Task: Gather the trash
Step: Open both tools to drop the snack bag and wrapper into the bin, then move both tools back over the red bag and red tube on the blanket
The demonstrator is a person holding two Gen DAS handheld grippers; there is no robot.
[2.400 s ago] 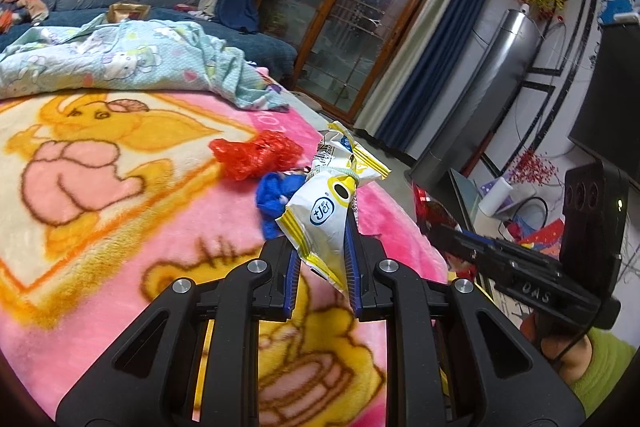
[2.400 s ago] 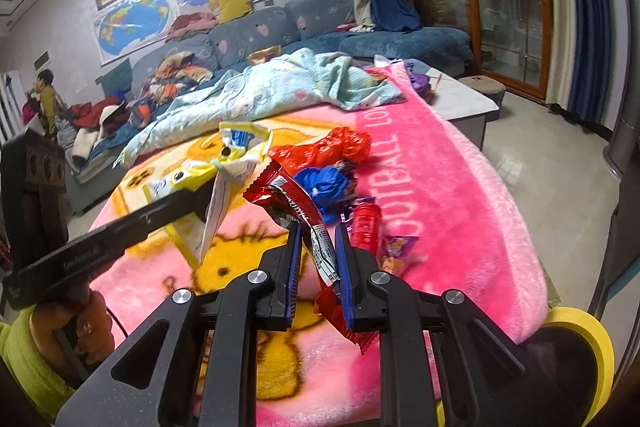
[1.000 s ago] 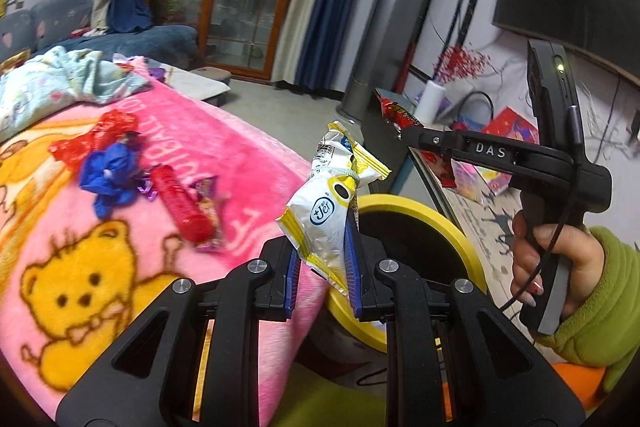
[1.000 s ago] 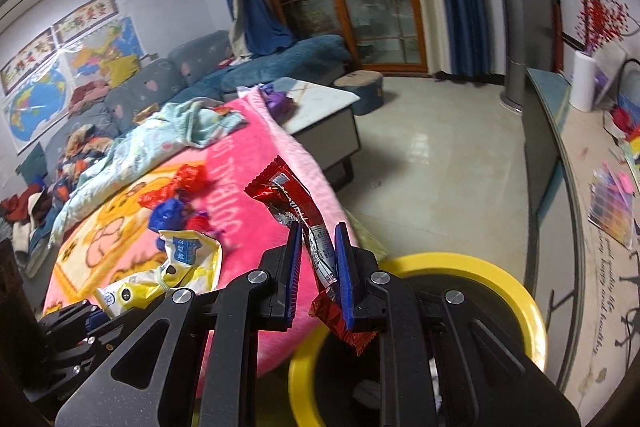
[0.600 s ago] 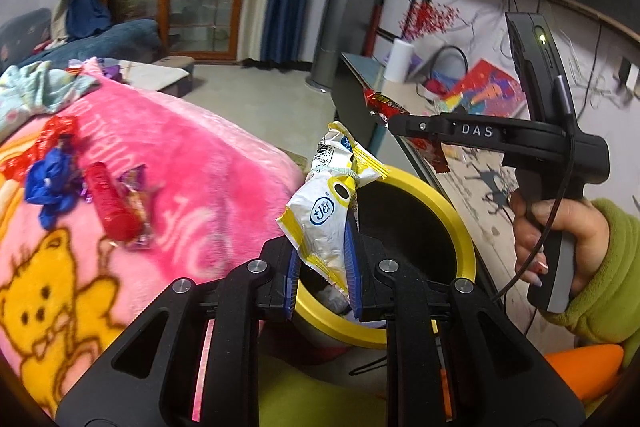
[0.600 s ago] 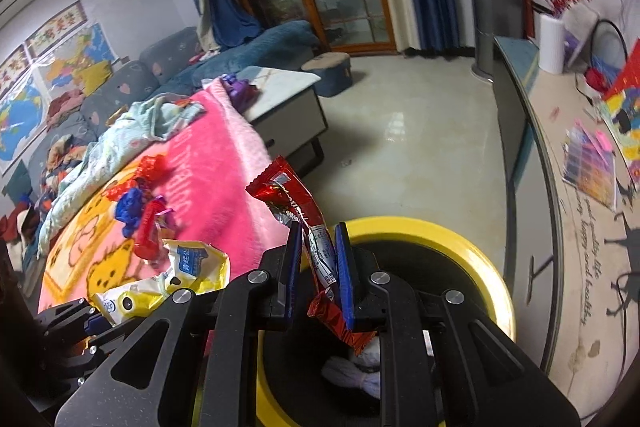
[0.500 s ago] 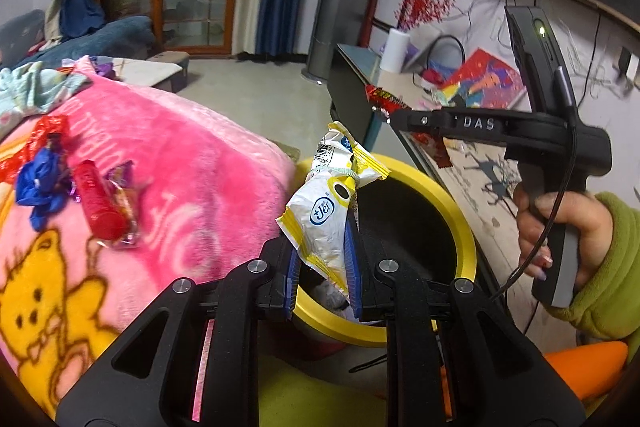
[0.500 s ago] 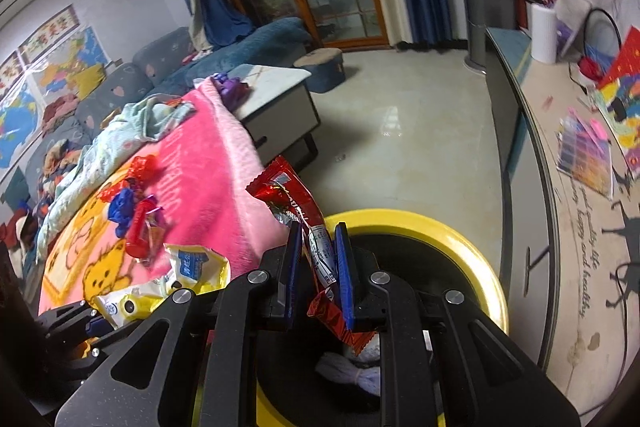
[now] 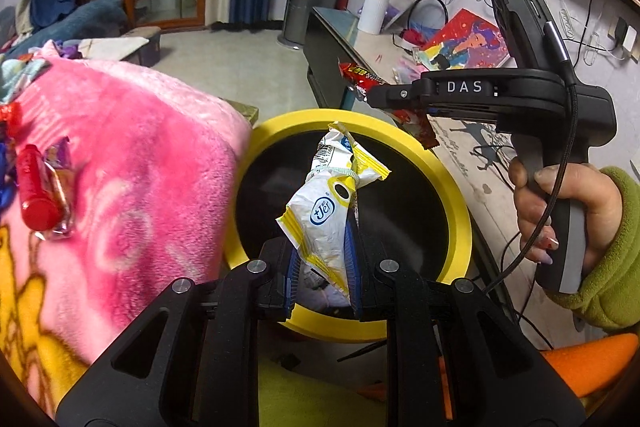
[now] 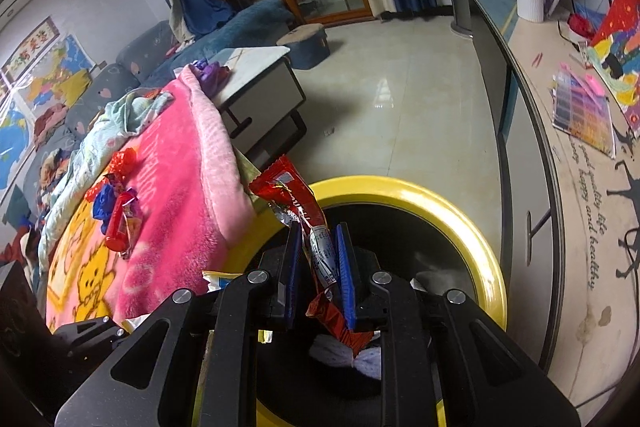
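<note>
Wrappers: yellow-white (image 9: 324, 215) clenched in left claw (image 9: 322, 281), red (image 10: 304, 211) in right claw (image 10: 318, 281), bin (image 9: 460, 207) bottom hidden.

Both grippers, with their wrappers, now lower over the yellow bin (image 9: 460, 203)

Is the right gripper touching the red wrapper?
Touching. The right wrist view shows the right gripper with the red wrapper pinched between its pads.

A pink plush blanket (image 9: 132, 155) with yellow cartoon bears is seen at the left of both views. On it lie a red tube-shaped packet (image 9: 34, 195), a clear foil wrapper (image 9: 60, 163), a blue wrapper (image 10: 102, 201) and a red wrapper (image 10: 124, 159). A pale printed quilt (image 10: 120, 115) is bunched at its far end.
</note>
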